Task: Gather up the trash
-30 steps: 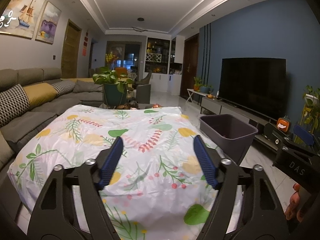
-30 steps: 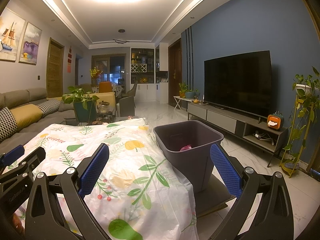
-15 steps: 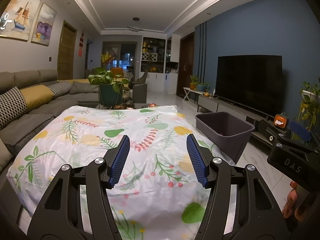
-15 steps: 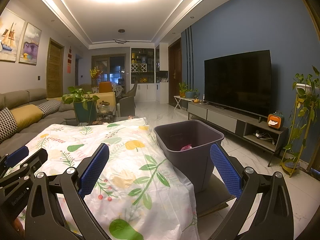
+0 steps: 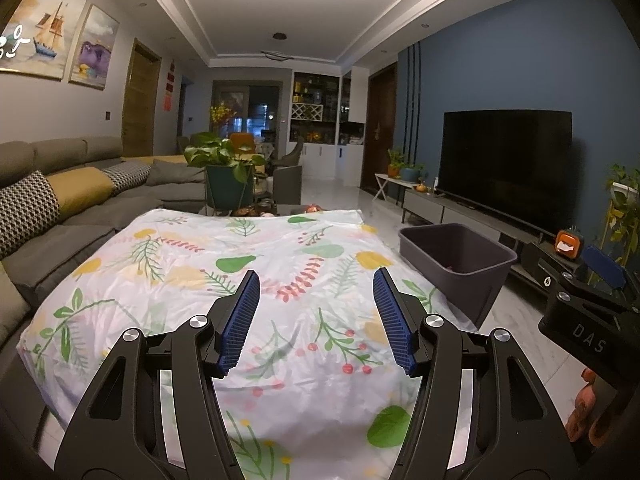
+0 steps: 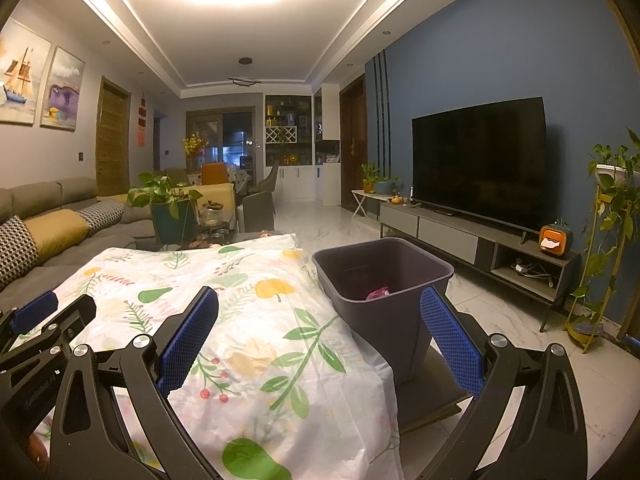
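Both pairs of fingers are hanging spread apart with nothing between them. I am holding the left gripper point(image 5: 316, 320) over the middle of the table point(image 5: 168, 264), which is lying under a white cloth printed with leaves, pears and red berries, and its blue ribbed fingers point(image 5: 240, 320) are pointing down the length of the room. I am keeping the right gripper point(image 6: 320, 336) over the table's right edge, where the cloth is draping down; its fingers point(image 6: 450, 340) are standing much wider apart than the left pair.

A dark grey bin point(image 6: 384, 276) is standing on the floor just beside the table's right side, and its rim is showing between the right fingers. Inside it a small pink scrap of trash point(image 6: 378, 293) is lying against the wall (I cannot make out what it is). From the left wrist view only a speck of pink is peeking over the bin's rim.

Each gripper is showing up at the edge of the other's view, and part of my hand point(image 5: 588, 408) is wrapping the right handle. A grey sofa point(image 5: 60, 208) with cushions is running along the left, a potted plant point(image 5: 228, 172) is standing beyond the table's far end, and a dark television point(image 6: 480, 160) is sitting on a low stand against the blue wall.
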{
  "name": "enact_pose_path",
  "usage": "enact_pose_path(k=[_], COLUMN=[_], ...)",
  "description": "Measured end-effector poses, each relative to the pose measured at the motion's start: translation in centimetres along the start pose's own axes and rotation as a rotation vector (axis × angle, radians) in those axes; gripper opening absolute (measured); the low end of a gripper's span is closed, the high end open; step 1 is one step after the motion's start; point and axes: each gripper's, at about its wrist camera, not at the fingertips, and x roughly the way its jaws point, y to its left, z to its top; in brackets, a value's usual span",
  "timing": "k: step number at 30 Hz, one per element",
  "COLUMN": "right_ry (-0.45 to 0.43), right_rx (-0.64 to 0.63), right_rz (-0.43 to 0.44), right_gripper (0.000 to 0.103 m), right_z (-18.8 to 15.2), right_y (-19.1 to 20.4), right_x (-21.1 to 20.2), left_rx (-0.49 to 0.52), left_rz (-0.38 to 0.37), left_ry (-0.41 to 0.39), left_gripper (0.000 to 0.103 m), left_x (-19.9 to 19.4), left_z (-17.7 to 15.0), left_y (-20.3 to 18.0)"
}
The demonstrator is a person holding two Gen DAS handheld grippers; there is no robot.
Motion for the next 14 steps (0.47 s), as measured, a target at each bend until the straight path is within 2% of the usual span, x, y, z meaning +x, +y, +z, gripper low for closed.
enact_pose_path(k=[5, 8, 10, 14], right_ry=[0.002, 0.001, 0.002, 0.003], right_rx=[0.001, 0.006, 0.004, 0.004], right_rz=[0.002, 0.003, 0.002, 0.003], right_gripper=[0.097, 0.097, 0.097, 0.097], right_z=[-0.05, -0.02, -0.03, -0.08], right_y=[0.46, 0.92, 0.83, 0.55], right_x=[0.0, 0.11, 0.14, 0.14], left_rx=[-0.004, 0.002, 0.0, -0.008], left_rz=[0.009, 0.02, 0.031, 0.034], left_ry=[-0.002, -0.005, -0.009, -0.017], left_gripper=[0.06, 0.072, 0.085, 0.088], left_x=[-0.15, -0.15, -0.18, -0.37], left_z=[0.06, 0.05, 0.06, 0.14], left_y=[0.1, 0.04, 0.13, 0.31])
